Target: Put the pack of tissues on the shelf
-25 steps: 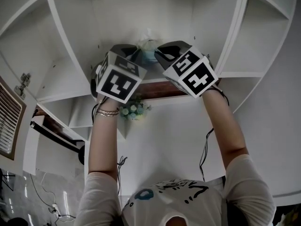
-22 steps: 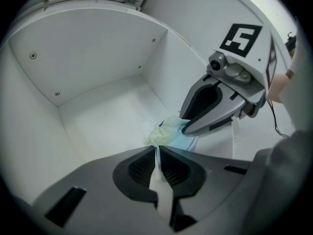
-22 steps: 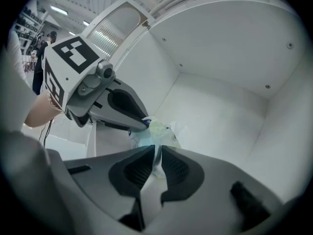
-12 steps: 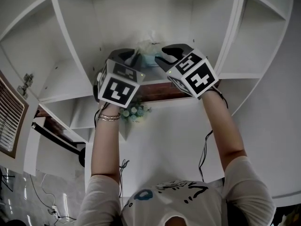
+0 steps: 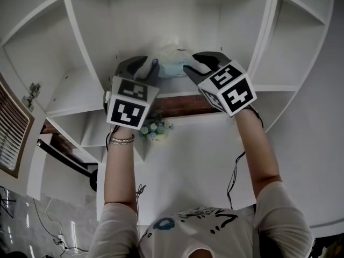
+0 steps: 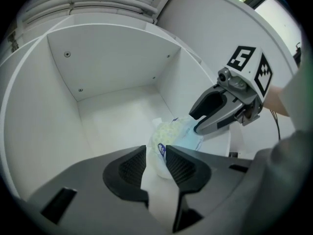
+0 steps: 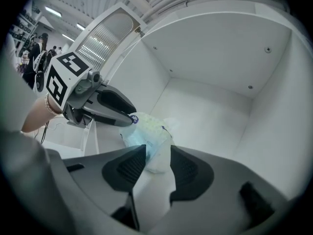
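The pack of tissues, soft pale plastic with blue print, lies on the floor of a white shelf compartment above the person's head. My left gripper is at its left end and my right gripper at its right end. In the left gripper view my left gripper has its jaws opening, with the pack's end loose between them. In the right gripper view the right gripper stands the same way, jaws opening around the other end of the pack.
White dividers wall off neighbouring compartments on both sides. Below the shelf are a brown ledge and a small bunch of flowers. A slatted vent hangs at the far left. Cables trail down the wall.
Both grippers' jaws have spread, letting go of the pack. The pack has settled flatter onto the shelf floor. The left gripper's cube has dropped a little to the left.
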Tool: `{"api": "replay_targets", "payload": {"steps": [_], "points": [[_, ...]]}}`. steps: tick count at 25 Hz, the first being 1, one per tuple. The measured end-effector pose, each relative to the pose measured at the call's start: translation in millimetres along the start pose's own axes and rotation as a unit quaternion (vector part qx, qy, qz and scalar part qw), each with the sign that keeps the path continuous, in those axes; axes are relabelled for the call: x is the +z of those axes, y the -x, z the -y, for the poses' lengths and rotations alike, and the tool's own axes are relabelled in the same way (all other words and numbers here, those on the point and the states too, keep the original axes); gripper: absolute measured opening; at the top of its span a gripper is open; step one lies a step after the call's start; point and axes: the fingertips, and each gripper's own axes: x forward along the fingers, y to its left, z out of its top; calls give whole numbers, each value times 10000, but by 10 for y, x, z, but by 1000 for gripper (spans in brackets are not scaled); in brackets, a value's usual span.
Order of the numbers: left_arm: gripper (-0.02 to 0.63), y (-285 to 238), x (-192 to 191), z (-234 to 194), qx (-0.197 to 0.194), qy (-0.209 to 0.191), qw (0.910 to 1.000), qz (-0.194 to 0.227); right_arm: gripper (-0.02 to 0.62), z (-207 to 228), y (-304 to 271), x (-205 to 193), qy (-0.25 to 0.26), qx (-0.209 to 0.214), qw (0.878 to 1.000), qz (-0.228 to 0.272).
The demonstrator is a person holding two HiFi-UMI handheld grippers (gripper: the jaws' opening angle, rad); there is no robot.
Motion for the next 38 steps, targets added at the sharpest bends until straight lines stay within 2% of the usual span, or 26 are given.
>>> {"api": "replay_targets", "payload": {"steps": [5, 20, 24, 29, 35, 38], "points": [[121, 83, 38, -10, 68, -16, 9998, 172, 153, 13, 112, 49, 130, -160, 9998, 85], [121, 387, 120, -75, 212, 81, 9984, 523, 153, -40, 323, 167, 133, -238, 9986, 462], [120, 354, 59, -63, 177, 113, 9989, 424, 153, -55, 277, 110, 165, -244, 9989, 356], [120, 183, -64, -33, 207, -148, 9997, 57, 153, 0, 130, 6, 105, -289, 9994, 173], [121, 308, -25, -14, -52, 268, 9989, 374, 152, 22, 160, 8, -22, -295, 9993, 231], [120, 406, 2, -23, -50, 368, 9979, 531, 152, -3, 240, 40, -56, -278, 9990, 339]]}}
